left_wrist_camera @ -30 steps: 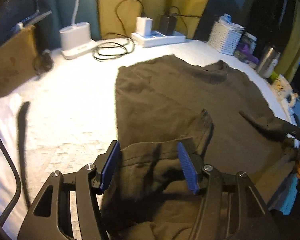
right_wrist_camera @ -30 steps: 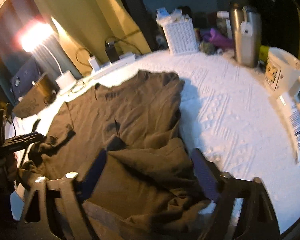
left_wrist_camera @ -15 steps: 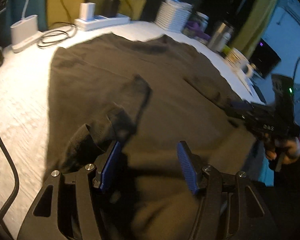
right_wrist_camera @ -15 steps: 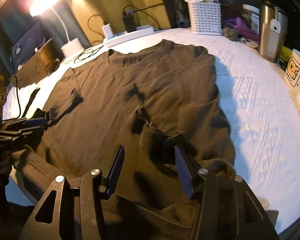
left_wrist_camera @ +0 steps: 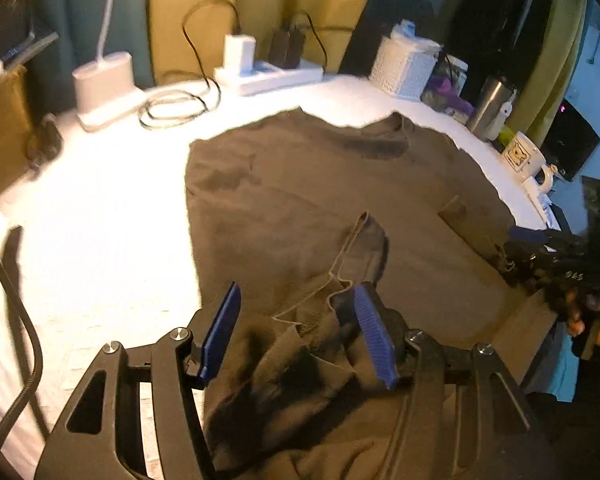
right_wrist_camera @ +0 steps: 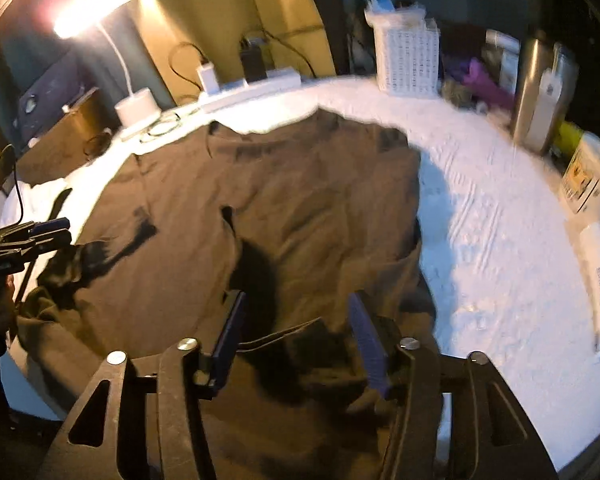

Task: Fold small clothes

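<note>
Nearest, my left gripper (left_wrist_camera: pixel 296 332) and right gripper (right_wrist_camera: pixel 296 340) stood with jaws open over the bunched hem of the limp, light brown cotton T-shirt (left_wrist_camera: pixel 320 200), spread across the white textured surface (left_wrist_camera: pixel 100 208); I'd pinch hem corners.

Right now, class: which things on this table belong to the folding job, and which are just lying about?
Job: shirt; left hand-held gripper; right hand-held gripper.

Lying about: lamp; power strip; cable; basket; flask; mug.
</note>
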`<state>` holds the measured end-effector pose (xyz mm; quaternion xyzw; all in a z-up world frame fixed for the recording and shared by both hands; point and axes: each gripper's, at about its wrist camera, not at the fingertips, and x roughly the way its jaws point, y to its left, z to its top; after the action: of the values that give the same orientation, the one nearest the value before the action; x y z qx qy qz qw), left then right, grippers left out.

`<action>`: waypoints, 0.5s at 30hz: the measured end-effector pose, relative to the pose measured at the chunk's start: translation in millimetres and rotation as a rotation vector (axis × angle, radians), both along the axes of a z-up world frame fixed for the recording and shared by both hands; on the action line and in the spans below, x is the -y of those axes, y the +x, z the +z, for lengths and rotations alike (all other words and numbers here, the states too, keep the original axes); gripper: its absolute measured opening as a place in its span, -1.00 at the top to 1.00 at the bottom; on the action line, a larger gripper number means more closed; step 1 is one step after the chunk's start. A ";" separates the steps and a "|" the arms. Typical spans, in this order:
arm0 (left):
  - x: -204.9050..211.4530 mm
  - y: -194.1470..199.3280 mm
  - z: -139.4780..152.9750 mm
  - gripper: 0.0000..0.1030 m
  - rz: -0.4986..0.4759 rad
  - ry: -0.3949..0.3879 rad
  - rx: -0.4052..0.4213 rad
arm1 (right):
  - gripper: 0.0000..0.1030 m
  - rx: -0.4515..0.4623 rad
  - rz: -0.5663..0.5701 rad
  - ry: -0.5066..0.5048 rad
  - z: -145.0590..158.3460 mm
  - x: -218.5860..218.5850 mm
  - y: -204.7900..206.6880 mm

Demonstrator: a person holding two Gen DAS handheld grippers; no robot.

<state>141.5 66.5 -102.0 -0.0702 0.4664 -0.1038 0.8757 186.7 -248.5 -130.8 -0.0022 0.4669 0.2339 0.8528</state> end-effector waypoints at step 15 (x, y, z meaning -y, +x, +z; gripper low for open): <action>33.5 -70.8 35.0 -0.16 -0.069 0.036 0.093 | -0.34 0.092 0.030 0.003 27.4 -3.1 -44.8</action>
<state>70.7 32.9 -67.0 -0.0335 0.4293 -0.1286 0.8934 141.9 -245.4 -103.4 -0.0188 0.4269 0.2472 0.8696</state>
